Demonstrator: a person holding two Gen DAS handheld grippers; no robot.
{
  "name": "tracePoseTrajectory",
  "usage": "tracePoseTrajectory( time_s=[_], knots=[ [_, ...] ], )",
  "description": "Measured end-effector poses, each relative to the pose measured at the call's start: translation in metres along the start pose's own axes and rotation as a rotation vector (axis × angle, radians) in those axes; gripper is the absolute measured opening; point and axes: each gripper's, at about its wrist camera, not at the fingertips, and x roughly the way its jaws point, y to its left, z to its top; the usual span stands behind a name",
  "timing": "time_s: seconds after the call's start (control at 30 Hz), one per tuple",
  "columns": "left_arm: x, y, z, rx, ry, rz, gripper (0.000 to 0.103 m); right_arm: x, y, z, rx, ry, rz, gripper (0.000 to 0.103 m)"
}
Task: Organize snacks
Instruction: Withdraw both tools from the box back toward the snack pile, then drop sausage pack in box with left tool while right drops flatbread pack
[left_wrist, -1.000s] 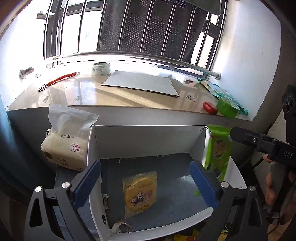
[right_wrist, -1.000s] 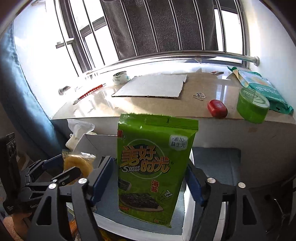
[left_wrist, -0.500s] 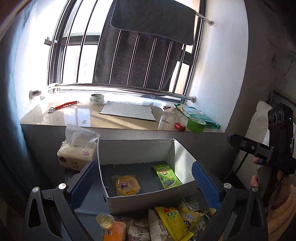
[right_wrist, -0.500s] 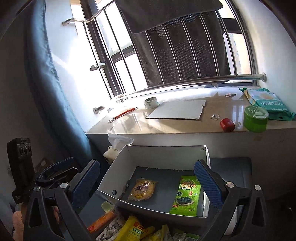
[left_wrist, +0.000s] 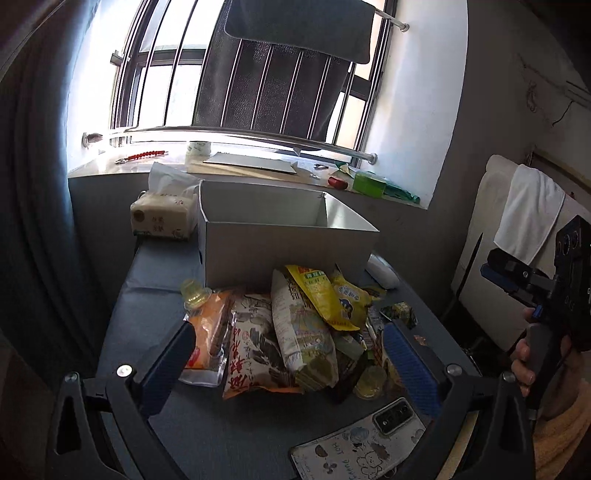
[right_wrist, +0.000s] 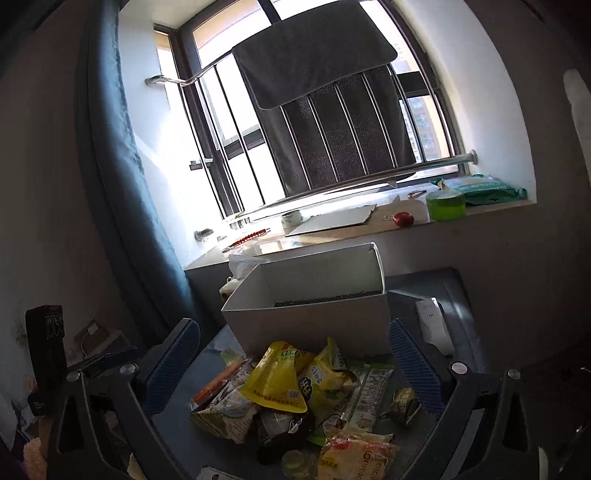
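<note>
A pile of snack packets (left_wrist: 295, 325) lies on the dark table in front of a white cardboard box (left_wrist: 288, 243). The pile holds a yellow pouch (left_wrist: 321, 295), an orange packet (left_wrist: 210, 336) and a white printed bag (left_wrist: 255, 350). My left gripper (left_wrist: 291, 365) is open and empty, held above the pile's near side. In the right wrist view my right gripper (right_wrist: 291, 369) is open and empty above the pile (right_wrist: 295, 398), with the box (right_wrist: 314, 317) behind. The box's inside is hidden from both views.
A tissue pack (left_wrist: 162, 218) stands left of the box. A phone in a cartoon case (left_wrist: 362, 443) lies at the table's near edge. A windowsill (left_wrist: 258, 170) behind holds cardboard, tape, a green tub (right_wrist: 445, 206) and a red object. A white item (right_wrist: 434, 325) lies right of the box.
Both grippers have pulled back and up from the box. The right one let go of the green seaweed packet, which lay in the box. The pile now fills the foreground.
</note>
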Motion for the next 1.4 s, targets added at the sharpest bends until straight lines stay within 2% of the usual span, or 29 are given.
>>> tracePoseTrajectory(
  time_s=[0.13, 0.27, 0.37, 0.47, 0.6, 0.67, 0.83, 0.93, 0.97, 1.0, 1.03, 1.1, 1.3, 1.4],
  knots=[
    [0.000, 0.001, -0.018, -0.054, 0.017, -0.023, 0.103, -0.009, -0.002, -0.042, -0.035, 0.065, -0.091, 0.103],
    [-0.003, -0.004, -0.020, -0.042, 0.004, -0.001, 0.103, -0.008, -0.005, -0.073, -0.050, 0.154, -0.134, 0.103],
    [-0.006, -0.004, -0.018, -0.052, -0.015, -0.034, 0.103, 0.000, -0.011, -0.083, -0.021, 0.199, -0.142, 0.103],
    [-0.005, -0.002, -0.019, -0.061, -0.012, -0.041, 0.103, 0.012, -0.015, -0.090, -0.028, 0.244, -0.217, 0.103],
    [-0.006, 0.004, -0.021, -0.075, -0.007, -0.022, 0.103, 0.038, -0.012, -0.099, -0.072, 0.340, -0.269, 0.103],
    [-0.006, 0.009, -0.023, -0.091, -0.009, -0.022, 0.103, 0.050, -0.013, -0.102, -0.067, 0.376, -0.252, 0.103],
    [-0.007, 0.016, -0.026, -0.113, -0.006, -0.021, 0.103, 0.079, -0.014, -0.107, -0.104, 0.449, -0.367, 0.103],
    [-0.006, 0.018, -0.027, -0.112, -0.002, -0.009, 0.103, 0.089, -0.018, -0.115, -0.118, 0.490, -0.394, 0.103],
    [-0.005, 0.019, -0.028, -0.112, -0.001, -0.005, 0.103, 0.091, -0.021, -0.118, -0.106, 0.506, -0.396, 0.099],
    [-0.004, 0.020, -0.028, -0.111, 0.003, 0.000, 0.103, 0.091, -0.023, -0.120, -0.090, 0.521, -0.376, 0.079],
    [-0.003, 0.021, -0.029, -0.111, 0.008, 0.007, 0.103, 0.088, -0.021, -0.120, -0.114, 0.503, -0.392, 0.074],
    [-0.001, 0.025, -0.031, -0.112, 0.019, 0.022, 0.103, 0.079, -0.019, -0.115, -0.137, 0.482, -0.408, 0.073],
    [0.017, 0.050, -0.025, -0.137, 0.061, 0.018, 0.103, 0.044, -0.018, -0.095, -0.084, 0.390, -0.321, 0.073],
    [0.039, 0.071, -0.016, -0.154, 0.112, -0.012, 0.103, 0.029, -0.019, -0.088, -0.039, 0.364, -0.253, 0.073]
  ],
)
